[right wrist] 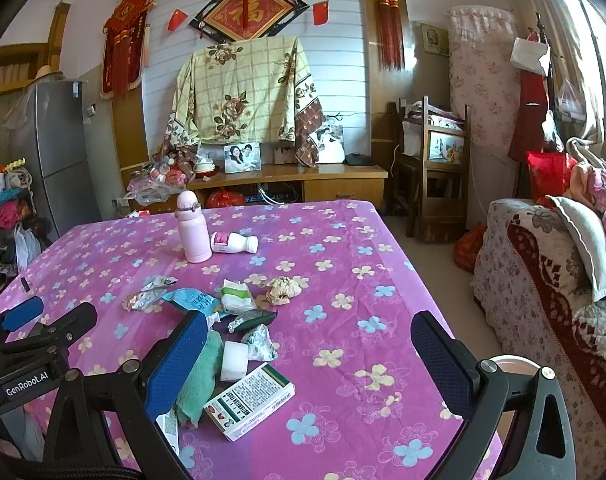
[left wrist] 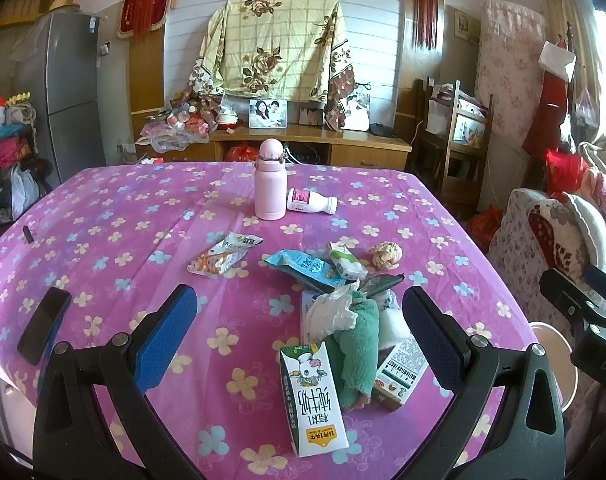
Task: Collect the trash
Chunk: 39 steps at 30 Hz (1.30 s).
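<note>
Trash lies on the pink flowered table (left wrist: 103, 216): a milk carton (left wrist: 311, 396), a green cloth (left wrist: 357, 356), a white tissue (left wrist: 331, 312), a printed box (left wrist: 401, 376), a blue wrapper (left wrist: 303, 266), a snack wrapper (left wrist: 223, 256) and a paper ball (left wrist: 387, 256). My left gripper (left wrist: 299, 294) is open above the near pile with nothing between its fingers. My right gripper (right wrist: 307, 317) is open too. Its left finger hangs over the green cloth (right wrist: 199, 376), with the box (right wrist: 249, 402) just right of that finger.
A pink flask (left wrist: 270, 180) stands at the table's far middle beside a fallen white bottle (left wrist: 311, 201). A dark phone (left wrist: 43, 326) lies near the left edge. A pale round rim (right wrist: 511, 364) shows below the table's right edge, and a sofa (right wrist: 543, 280) stands further right.
</note>
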Tool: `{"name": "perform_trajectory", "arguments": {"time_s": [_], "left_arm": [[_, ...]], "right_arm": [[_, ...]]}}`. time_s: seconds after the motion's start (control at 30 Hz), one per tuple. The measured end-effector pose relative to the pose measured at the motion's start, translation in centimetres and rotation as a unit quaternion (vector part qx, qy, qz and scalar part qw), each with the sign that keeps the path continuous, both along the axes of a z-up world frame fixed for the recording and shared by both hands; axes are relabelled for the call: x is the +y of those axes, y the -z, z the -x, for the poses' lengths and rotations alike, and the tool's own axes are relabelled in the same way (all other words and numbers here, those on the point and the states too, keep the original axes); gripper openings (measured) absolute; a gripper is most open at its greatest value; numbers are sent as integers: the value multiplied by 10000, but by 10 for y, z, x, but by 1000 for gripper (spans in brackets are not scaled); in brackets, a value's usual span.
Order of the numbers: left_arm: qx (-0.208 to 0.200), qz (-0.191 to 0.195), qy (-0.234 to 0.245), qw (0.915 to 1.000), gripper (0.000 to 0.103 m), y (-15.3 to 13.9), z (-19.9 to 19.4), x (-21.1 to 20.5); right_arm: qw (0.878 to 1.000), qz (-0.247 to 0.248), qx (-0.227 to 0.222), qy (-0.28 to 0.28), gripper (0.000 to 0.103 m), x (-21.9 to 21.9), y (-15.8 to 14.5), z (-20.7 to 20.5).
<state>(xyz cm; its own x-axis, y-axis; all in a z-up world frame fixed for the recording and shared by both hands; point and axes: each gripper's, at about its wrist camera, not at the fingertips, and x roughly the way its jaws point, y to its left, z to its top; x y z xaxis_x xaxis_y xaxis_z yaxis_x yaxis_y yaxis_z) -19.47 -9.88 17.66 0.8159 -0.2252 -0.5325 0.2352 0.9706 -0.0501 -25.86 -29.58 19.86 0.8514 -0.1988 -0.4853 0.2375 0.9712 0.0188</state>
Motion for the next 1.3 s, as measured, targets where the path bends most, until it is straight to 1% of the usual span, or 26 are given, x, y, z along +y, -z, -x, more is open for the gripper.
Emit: {"name": "perform_trajectory", "arguments": {"time_s": [0.73, 1.07, 1.3], "left_arm": [[34, 44, -8, 10000, 102, 4, 0, -3], [71, 31, -17, 10000, 102, 11, 1, -5], [154, 71, -53, 9998, 102, 17, -3, 7]], "right_arm": [[10000, -6, 60, -9, 101, 0, 4, -1], [9999, -8, 138, -10, 101, -1, 12, -3], [9998, -13, 217, -16, 101, -1, 17, -6]]}}
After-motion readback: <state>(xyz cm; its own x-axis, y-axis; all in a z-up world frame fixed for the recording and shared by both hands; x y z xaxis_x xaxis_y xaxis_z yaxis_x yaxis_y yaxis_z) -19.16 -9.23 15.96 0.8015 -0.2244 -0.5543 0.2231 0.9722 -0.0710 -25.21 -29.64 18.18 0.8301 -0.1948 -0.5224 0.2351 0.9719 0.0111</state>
